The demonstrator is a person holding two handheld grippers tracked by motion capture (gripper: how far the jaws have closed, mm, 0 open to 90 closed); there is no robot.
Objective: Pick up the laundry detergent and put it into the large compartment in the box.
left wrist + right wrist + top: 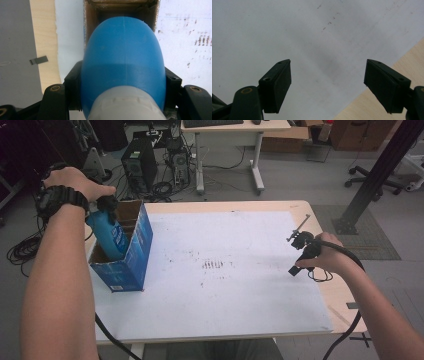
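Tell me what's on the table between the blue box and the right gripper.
Nothing stands there: in the high view, bare white sheet with dark smudges separates the blue box from the right gripper.

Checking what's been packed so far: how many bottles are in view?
1: a blue bottle held by the left gripper, partly inside the blue box. Others may be hidden inside.

Left forearm stretched up the left side, watch on the wrist, hand (75, 182) curled over the left gripper (107, 205) — jaws clamped, pointing down. Right forearm in from the lower right, hand (327, 257) holding the right gripper (328, 85) low — jaws spread wide, nothing between.
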